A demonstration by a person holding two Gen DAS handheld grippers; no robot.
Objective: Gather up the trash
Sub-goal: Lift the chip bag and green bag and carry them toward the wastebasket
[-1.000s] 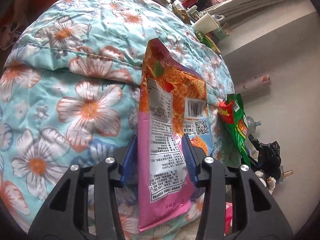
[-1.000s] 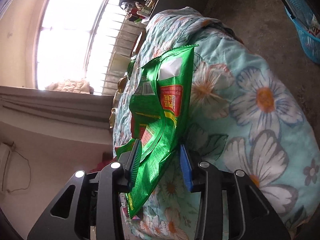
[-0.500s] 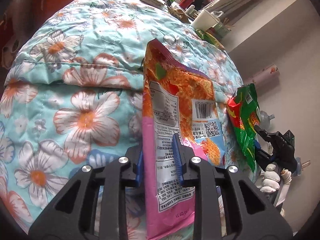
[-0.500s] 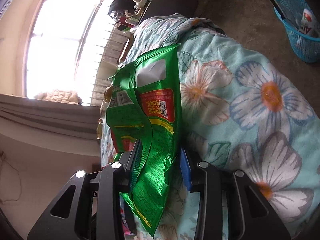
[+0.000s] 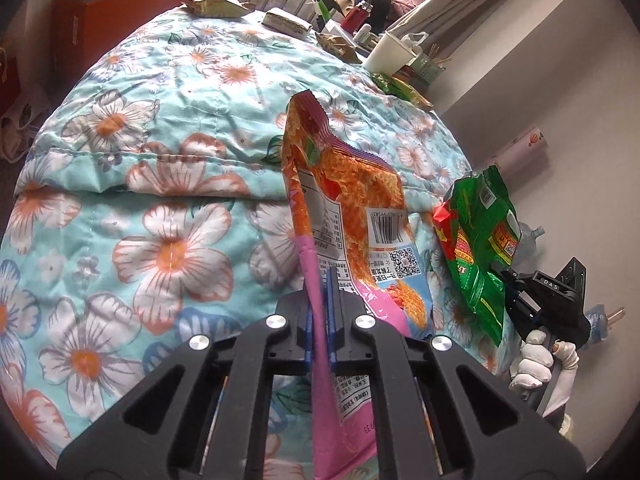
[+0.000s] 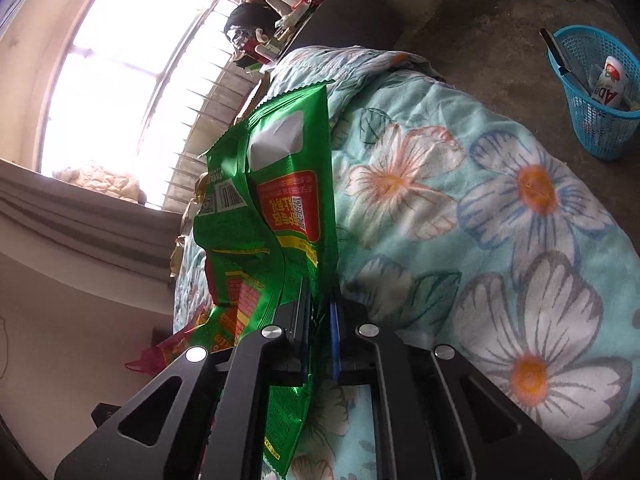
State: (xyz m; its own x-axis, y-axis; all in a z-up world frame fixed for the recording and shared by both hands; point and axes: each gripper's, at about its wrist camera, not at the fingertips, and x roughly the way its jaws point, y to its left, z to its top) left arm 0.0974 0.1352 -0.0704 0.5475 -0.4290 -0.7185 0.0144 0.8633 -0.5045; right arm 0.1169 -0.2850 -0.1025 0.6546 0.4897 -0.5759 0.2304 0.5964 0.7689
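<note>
My right claw (image 6: 320, 344) pinches the green wrapper (image 6: 280, 216); the blue basket (image 6: 592, 128) stands far right, across the bed (image 6: 500, 240).

A floral quilt (image 5: 168, 184) covers the bed. Daylight pours through a barred window (image 6: 132, 80) beside grey curtains (image 6: 80, 224); a blue basket (image 6: 596, 96) stands on the concrete floor (image 6: 492, 40).

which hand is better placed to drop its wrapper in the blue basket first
Right, probably. The right gripper is shut on the green wrapper, and the blue basket shows on the floor in its view. The left gripper, clamping the orange-pink wrapper, shows no basket.
</note>
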